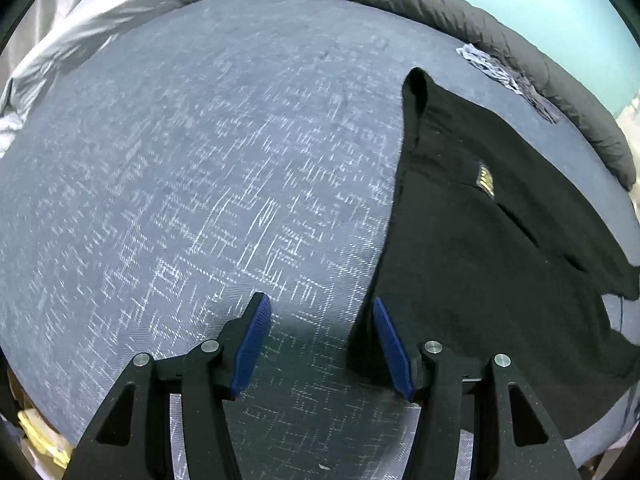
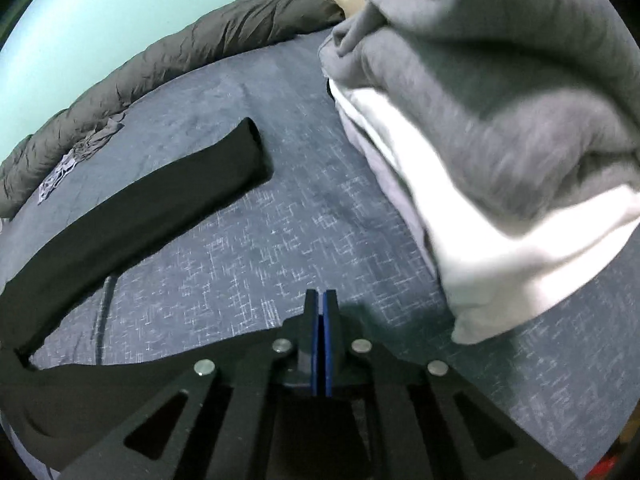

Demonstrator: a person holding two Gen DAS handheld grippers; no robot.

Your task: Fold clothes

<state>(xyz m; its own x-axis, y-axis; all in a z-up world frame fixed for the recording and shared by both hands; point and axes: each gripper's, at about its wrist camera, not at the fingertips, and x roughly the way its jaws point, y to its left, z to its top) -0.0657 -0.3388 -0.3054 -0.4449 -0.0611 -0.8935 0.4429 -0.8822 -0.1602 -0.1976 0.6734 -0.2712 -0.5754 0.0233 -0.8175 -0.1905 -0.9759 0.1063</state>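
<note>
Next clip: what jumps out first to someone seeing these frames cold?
A black long-sleeved garment lies spread on the blue patterned bedsheet, right of the open left tool. In the right wrist view, a stack of grey and white folded clothes sits beyond the shut right tool.

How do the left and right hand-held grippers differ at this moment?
The left hand-held gripper stands open, its blue pads wide apart; the right hand-held gripper is shut, pads pressed together with nothing visibly between them. The left one hovers at the edge of the black garment, one finger against the cloth; the right one points at bare bedsheet between the black sleeve and a grey-and-white pile of clothes. Both share black frames and blue pads.
</note>
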